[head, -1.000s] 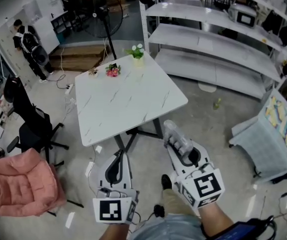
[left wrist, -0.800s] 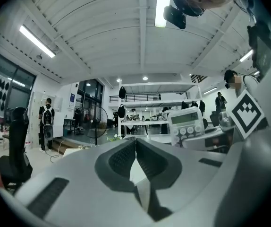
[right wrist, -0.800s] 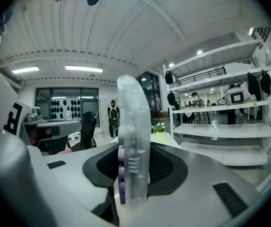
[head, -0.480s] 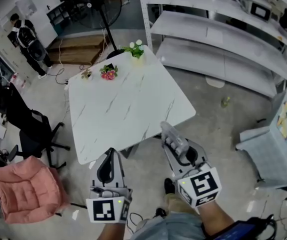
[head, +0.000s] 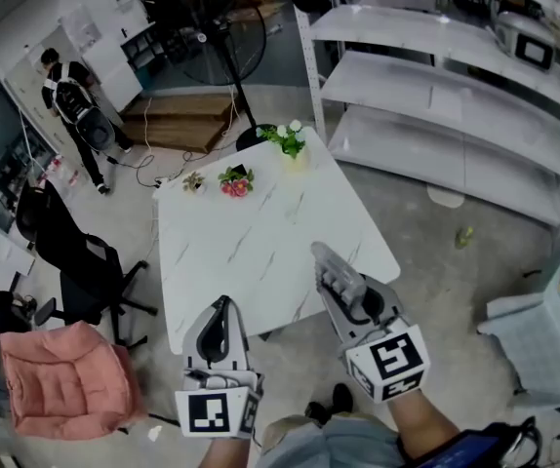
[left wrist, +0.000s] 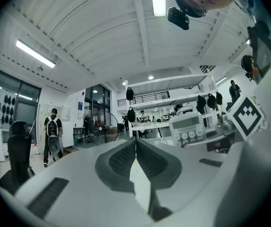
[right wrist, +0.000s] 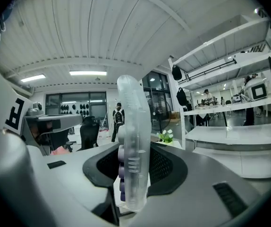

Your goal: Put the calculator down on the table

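My right gripper (head: 346,289) is shut on a grey calculator (head: 327,262), which stands on edge and sticks out past the jaws over the near edge of the white marble table (head: 251,227). In the right gripper view the calculator (right wrist: 132,126) shows edge-on, its clear case and purple keys clamped between the dark pads (right wrist: 166,167). My left gripper (head: 221,305) hangs just short of the table's near edge, shut with nothing in it; its jaws meet in the left gripper view (left wrist: 136,143). That view also shows the calculator (left wrist: 187,127) face-on at the right.
At the table's far side stand a small pot of white flowers (head: 291,140), a pink posy (head: 233,182) and a tiny ornament (head: 194,180). A black office chair (head: 75,261) and a pink cushioned seat (head: 60,378) are at left, white shelving (head: 456,96) at right, and a person (head: 77,105) far off.
Both grippers have moved forward to the table's near edge, with the calculator still held in the right one. The table now lies closer under the jaws.
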Motion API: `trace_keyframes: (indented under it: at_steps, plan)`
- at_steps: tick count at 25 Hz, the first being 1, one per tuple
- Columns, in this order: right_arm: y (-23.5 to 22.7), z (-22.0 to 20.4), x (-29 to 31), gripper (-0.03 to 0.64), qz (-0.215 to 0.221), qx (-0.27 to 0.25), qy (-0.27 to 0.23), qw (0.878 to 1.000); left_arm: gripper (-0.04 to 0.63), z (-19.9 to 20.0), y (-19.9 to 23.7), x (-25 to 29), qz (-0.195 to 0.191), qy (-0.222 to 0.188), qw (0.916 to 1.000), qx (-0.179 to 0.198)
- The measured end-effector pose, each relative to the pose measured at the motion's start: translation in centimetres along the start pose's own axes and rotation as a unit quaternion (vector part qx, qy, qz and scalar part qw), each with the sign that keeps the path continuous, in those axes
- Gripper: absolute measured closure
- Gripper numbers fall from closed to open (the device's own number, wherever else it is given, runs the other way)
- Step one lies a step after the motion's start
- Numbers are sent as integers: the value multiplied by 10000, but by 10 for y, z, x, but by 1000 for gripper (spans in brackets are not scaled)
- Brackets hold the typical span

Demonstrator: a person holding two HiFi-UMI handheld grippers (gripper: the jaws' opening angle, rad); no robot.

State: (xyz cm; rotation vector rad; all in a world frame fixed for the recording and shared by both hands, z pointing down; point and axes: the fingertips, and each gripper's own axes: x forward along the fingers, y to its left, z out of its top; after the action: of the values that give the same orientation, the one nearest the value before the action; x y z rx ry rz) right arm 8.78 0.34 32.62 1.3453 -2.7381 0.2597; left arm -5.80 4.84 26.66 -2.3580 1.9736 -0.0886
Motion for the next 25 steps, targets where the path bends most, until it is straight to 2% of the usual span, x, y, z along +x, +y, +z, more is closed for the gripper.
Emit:
trace_keyframes:
  at_steps: [4, 12, 19, 25]
  plan:
    - [-3, 10, 15, 469, 41, -76, -90, 9999, 586, 6, 13, 8, 137, -132, 9998, 57]
    - [-4, 11, 56, 469, 42, -272, 1, 9996, 586, -7, 47, 33, 233, -238, 9993, -146]
    - [-12, 9, 129, 469, -45, -391, 262, 9989, 586, -28, 100, 98, 153, -120, 9993, -306]
    - [-23, 30, 186, 469, -239, -434, 254, 9984, 586, -26, 141, 152, -6, -160, 9994, -321]
